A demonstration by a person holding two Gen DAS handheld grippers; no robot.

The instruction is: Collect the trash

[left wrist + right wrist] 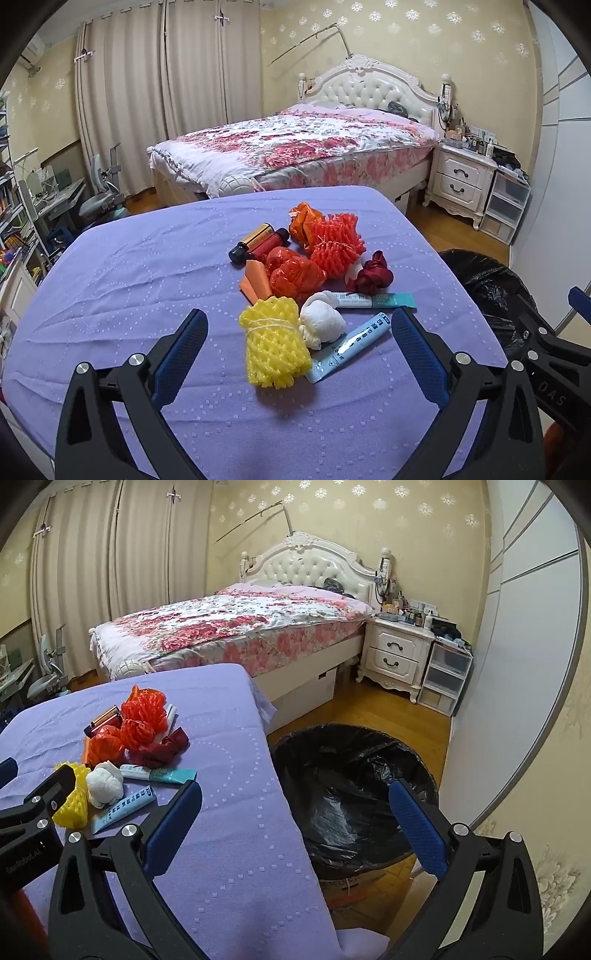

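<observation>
Bin (354,797) beside table (229,812); bed (229,627) beyond.

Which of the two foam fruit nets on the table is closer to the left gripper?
The yellow foam net: it lies just ahead of the open left gripper, while the red foam net sits farther back.

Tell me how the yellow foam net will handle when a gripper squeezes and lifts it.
The yellow foam net looks soft and open-celled, so it will probably squash between the pads. It seems light. String ties it into a bundle, so it should lift as one piece and hardly roll.
</observation>
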